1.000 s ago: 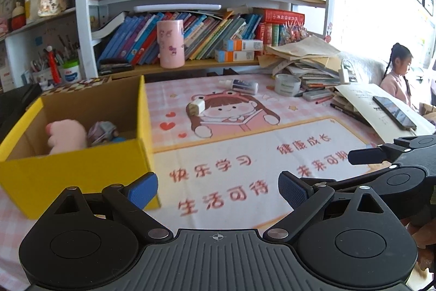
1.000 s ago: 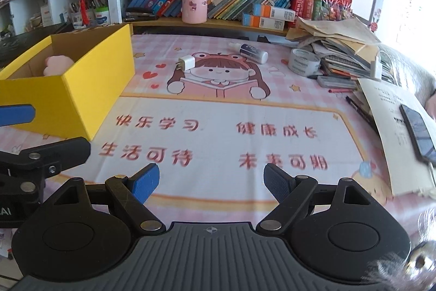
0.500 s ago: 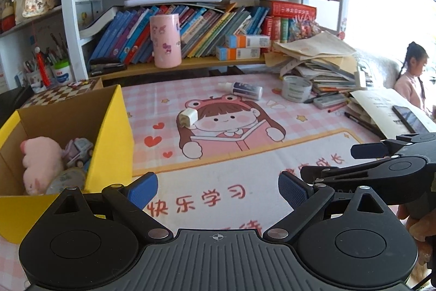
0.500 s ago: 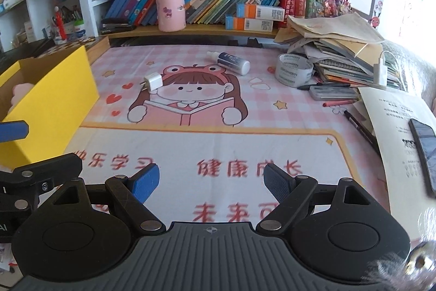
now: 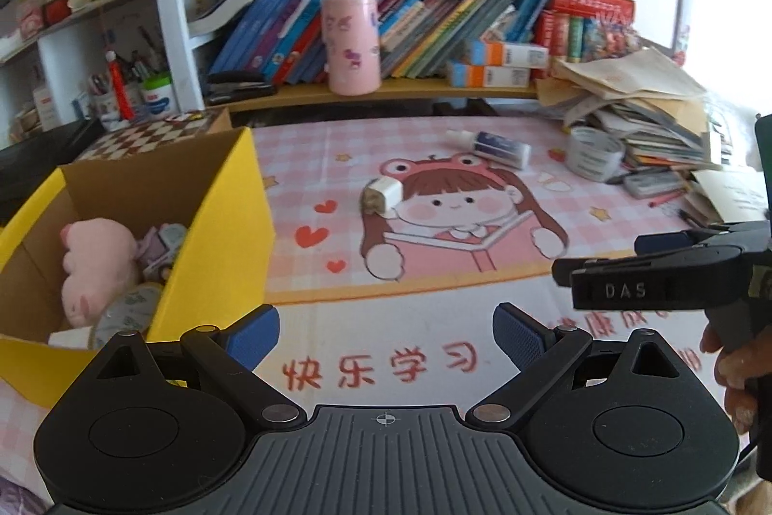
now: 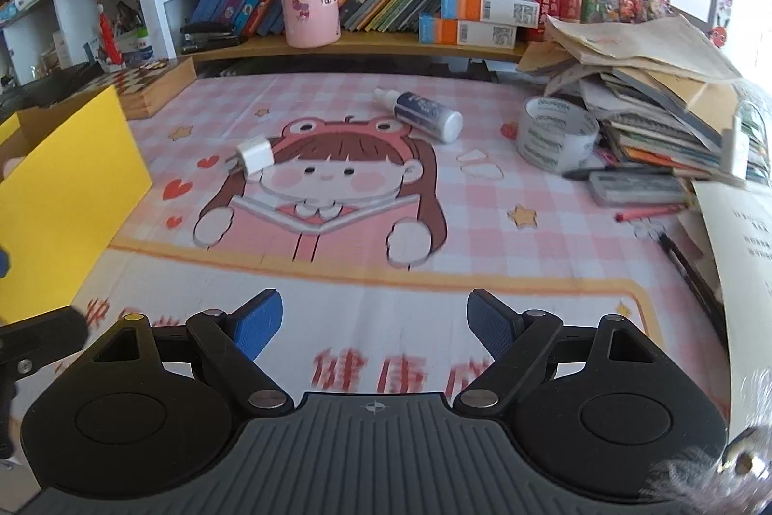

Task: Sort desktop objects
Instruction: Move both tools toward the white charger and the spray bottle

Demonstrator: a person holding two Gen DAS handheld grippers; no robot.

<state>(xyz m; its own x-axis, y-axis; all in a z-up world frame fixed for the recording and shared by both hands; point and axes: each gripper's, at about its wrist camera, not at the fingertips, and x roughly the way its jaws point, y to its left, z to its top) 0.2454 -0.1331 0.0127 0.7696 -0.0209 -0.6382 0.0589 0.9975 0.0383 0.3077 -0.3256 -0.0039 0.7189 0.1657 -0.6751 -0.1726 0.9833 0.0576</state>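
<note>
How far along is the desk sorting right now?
Done: a pink plush toy and other small items lie in the yellow box. In hand: nothing; the left gripper and right gripper are both open and empty. Left on the mat: the white charger, the bottle and the tape roll.

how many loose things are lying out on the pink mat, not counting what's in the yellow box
3: a white charger plug on the cartoon girl's hair, a small white bottle lying behind her hat, and a tape roll beside the paper pile, which may hide more.
</note>
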